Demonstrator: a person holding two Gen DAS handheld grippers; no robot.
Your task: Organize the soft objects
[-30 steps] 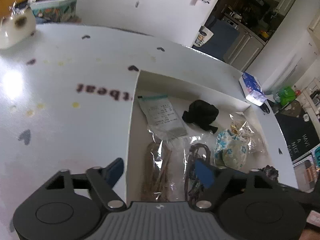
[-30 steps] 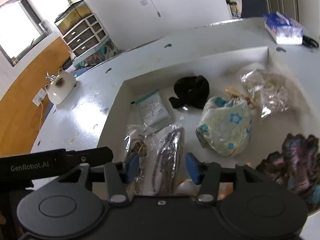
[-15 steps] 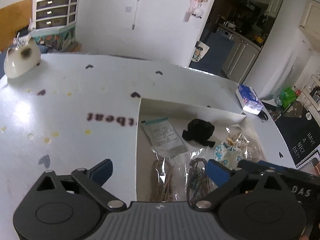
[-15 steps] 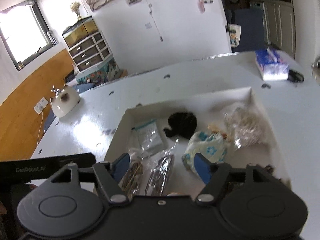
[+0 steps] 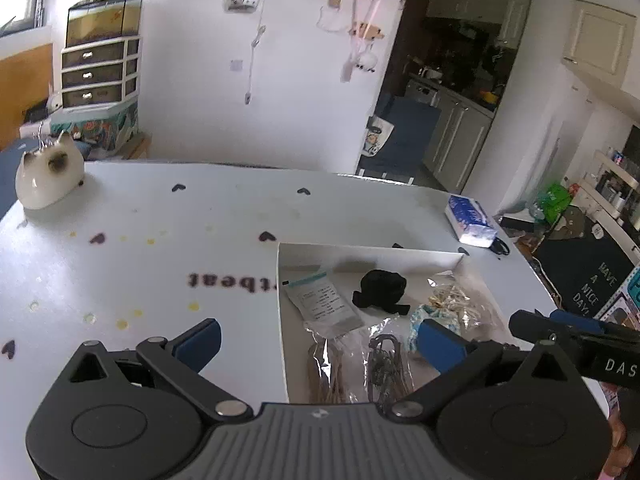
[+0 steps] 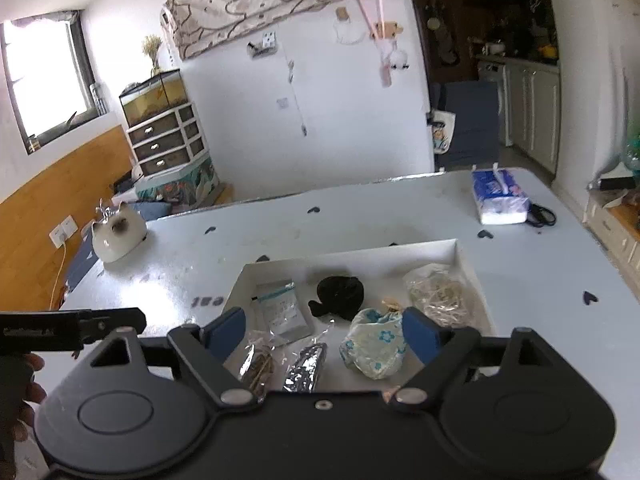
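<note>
A shallow white box [image 6: 466,264] [image 5: 368,254] on the white table holds a black soft item [image 6: 340,294] [image 5: 380,290], a blue-flowered cloth bundle [image 6: 376,346] [image 5: 420,314], a flat labelled zip bag [image 6: 282,312] [image 5: 324,306], a clear bag of pale strands [image 6: 438,294] [image 5: 456,300] and two clear bags of dark items [image 6: 280,364] [image 5: 352,364]. My left gripper [image 5: 320,344] is open and empty, held above the box's near left edge. My right gripper [image 6: 322,330] is open and empty, held above the box's near side.
A white cat-shaped ceramic pot [image 6: 118,234] [image 5: 48,176] stands at the table's far left. A blue tissue pack [image 6: 498,196] [image 5: 470,222] and a black cable [image 6: 542,214] lie at the far right. The table carries dark heart marks and printed letters [image 5: 232,282].
Both grippers have risen and pulled back from the box, so the box and its contents look smaller and farther. Both jaws have opened wider. Nothing in the box moved.
</note>
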